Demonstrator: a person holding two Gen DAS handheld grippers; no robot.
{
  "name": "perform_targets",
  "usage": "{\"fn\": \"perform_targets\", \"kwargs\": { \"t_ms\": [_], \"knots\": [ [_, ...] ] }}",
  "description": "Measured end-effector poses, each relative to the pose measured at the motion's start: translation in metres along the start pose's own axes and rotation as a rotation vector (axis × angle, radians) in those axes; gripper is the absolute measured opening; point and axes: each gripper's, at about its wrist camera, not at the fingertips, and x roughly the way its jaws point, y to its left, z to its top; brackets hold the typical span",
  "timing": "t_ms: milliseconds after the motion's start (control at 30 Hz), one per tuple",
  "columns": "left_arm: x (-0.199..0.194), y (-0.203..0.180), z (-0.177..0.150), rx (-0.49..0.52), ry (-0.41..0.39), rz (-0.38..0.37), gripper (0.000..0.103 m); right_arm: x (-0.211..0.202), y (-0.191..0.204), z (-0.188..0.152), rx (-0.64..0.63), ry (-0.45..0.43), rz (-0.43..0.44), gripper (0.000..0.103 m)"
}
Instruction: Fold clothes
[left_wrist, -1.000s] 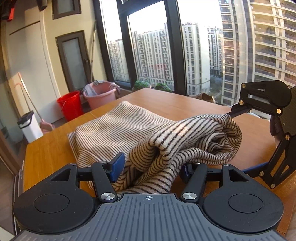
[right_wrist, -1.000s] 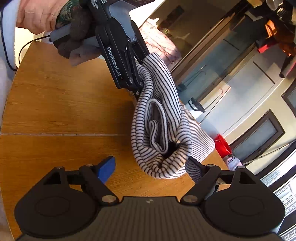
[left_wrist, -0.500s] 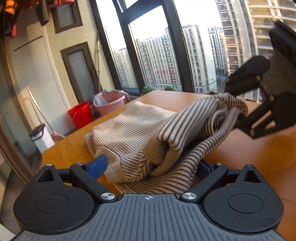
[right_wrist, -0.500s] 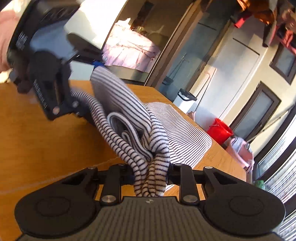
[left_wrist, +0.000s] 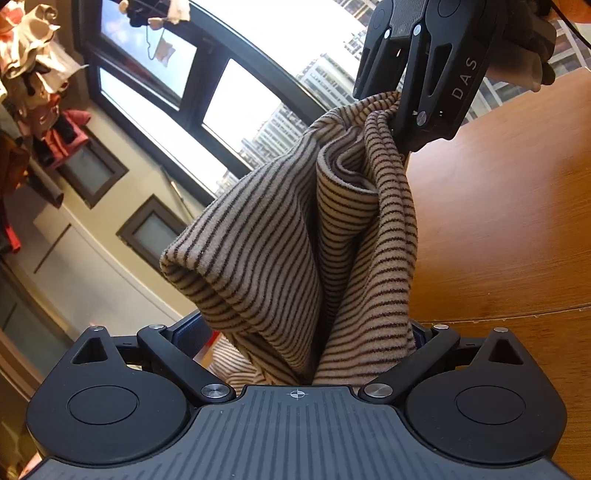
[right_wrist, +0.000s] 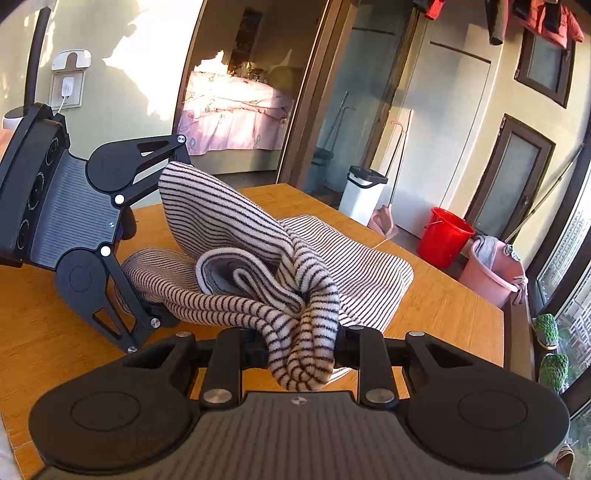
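A beige, dark-striped knit garment (left_wrist: 295, 251) hangs bunched between both grippers above the wooden table (left_wrist: 509, 221). My left gripper (left_wrist: 306, 343) is shut on one end of it; the cloth hides its fingertips. My right gripper (right_wrist: 299, 350) is shut on the other end, and shows in the left wrist view (left_wrist: 402, 122) at top right, pinching the cloth. In the right wrist view the left gripper (right_wrist: 147, 314) holds the garment (right_wrist: 258, 258) at left, while the rest of it lies spread on the table (right_wrist: 443, 325) behind.
A red bucket (right_wrist: 445, 236), a pink basin (right_wrist: 491, 273) and a white bin (right_wrist: 364, 194) stand on the floor beyond the table's far edge. Large windows (left_wrist: 236, 110) and hanging clothes (left_wrist: 29, 74) fill the background.
The right gripper closed on the garment's end. Both grippers lifted the bunched part off the table, and the left gripper tilted sharply so its view is rotated.
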Motion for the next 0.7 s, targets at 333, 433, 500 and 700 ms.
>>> {"fn": "perform_targets", "kwargs": {
  "t_ms": [333, 433, 500, 700],
  "knots": [
    [-0.03, 0.024, 0.019, -0.195, -0.032, -0.129, 0.03, -0.027, 0.004, 0.002, -0.074, -0.002, 0.006, 0.024],
    [-0.057, 0.037, 0.028, -0.259, -0.053, -0.205, 0.029, -0.058, 0.007, 0.002, -0.114, -0.002, 0.064, 0.024],
    [-0.079, 0.043, 0.034, -0.291, -0.074, -0.281, 0.029, -0.082, 0.014, 0.002, -0.15, 0.001, 0.102, 0.024],
    [-0.119, 0.062, 0.051, -0.37, -0.138, -0.425, 0.03, -0.134, 0.005, 0.021, -0.043, 0.016, 0.215, 0.024]
  ]
}}
